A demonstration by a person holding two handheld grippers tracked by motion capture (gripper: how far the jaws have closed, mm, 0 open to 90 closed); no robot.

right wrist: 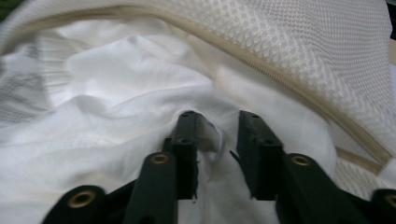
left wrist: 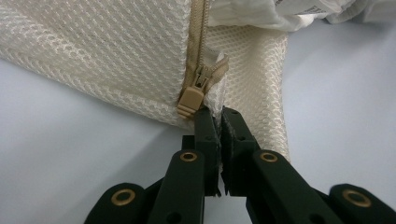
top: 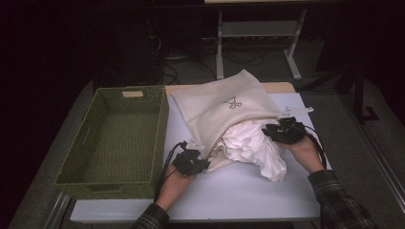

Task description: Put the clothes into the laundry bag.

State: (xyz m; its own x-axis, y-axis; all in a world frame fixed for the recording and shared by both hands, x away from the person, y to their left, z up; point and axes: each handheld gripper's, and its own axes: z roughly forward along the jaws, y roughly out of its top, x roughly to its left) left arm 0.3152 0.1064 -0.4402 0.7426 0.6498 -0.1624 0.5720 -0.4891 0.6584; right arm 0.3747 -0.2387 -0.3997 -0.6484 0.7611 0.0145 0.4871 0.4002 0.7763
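A cream mesh laundry bag (top: pixel 224 107) lies on the table with its zipped mouth toward me. A white garment (top: pixel 253 148) spills halfway out of the mouth. My left gripper (top: pixel 203 164) is at the bag's near left corner. In the left gripper view it (left wrist: pixel 219 114) is shut on the bag's (left wrist: pixel 107 60) mesh edge, just beside the tan zipper pull (left wrist: pixel 190 100). My right gripper (top: pixel 277 130) rests on the garment at the mouth's right side. In the right gripper view its jaws (right wrist: pixel 217 119) stand apart over a small fold of the garment (right wrist: pixel 116 93), under the bag's zipper edge (right wrist: pixel 303 42).
A green woven basket (top: pixel 162 138), with nothing in it, stands on the left of the white table (top: pixel 239 191), right against the bag. Bare tabletop runs along the front edge. Beyond the table are a dark floor, cables and a white desk frame (top: pixel 220 47).
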